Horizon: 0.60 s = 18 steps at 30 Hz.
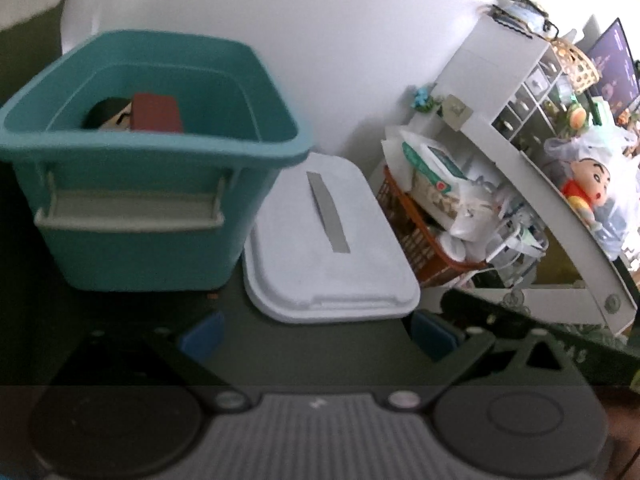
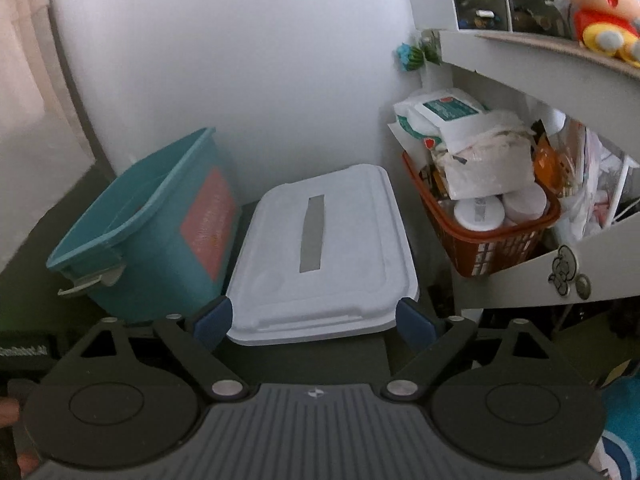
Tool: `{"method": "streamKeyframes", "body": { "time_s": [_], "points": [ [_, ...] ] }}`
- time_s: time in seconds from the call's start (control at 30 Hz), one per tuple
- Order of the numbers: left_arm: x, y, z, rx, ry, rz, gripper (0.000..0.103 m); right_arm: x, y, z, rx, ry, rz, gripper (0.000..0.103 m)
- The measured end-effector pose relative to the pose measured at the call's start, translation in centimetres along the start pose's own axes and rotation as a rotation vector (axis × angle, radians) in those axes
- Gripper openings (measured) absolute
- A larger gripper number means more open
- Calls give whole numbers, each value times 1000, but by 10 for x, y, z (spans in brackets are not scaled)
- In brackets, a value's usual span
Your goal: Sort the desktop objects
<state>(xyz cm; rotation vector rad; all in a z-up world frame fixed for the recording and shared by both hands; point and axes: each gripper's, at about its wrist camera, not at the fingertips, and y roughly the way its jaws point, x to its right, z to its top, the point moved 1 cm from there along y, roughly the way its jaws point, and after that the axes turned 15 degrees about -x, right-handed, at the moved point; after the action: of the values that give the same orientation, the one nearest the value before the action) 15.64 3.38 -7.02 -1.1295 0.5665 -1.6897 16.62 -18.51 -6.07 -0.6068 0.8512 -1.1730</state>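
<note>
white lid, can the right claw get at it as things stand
Probably yes. The right claw is open, its two blue pads straddle the near edge of the white lid, and nothing lies between them. The teal bin on one side and the orange basket on the other stand clear of that edge.

Centre of both frames: my way forward is blocked low by the white lid (image 2: 324,256) lying flat on the dark desk (image 2: 304,356).
Left of frame: the teal bin (image 1: 148,160) stands just beside the lid; I see no gap between them.
Bin mouth: open from above, part filled by a red block (image 1: 156,114).
Right of frame: the orange basket (image 2: 492,248) and white shelf (image 2: 532,276) wall me in.
Lower centre: bare desk between my right gripper (image 2: 316,324) fingers.
</note>
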Motion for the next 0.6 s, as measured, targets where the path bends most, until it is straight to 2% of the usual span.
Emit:
{"method": "streamKeyframes", "body": {
  "time_s": [0.13, 0.43, 0.6],
  "points": [
    [9, 3, 10, 5, 19, 15, 101, 6, 8, 2, -11, 36, -6, 92],
    [22, 20, 24, 3, 4, -6, 101, 21, 23, 7, -13, 98, -28, 92],
    [19, 31, 16, 8, 53, 46, 101, 31, 32, 8, -22, 134, -58, 92]
  ]
}}
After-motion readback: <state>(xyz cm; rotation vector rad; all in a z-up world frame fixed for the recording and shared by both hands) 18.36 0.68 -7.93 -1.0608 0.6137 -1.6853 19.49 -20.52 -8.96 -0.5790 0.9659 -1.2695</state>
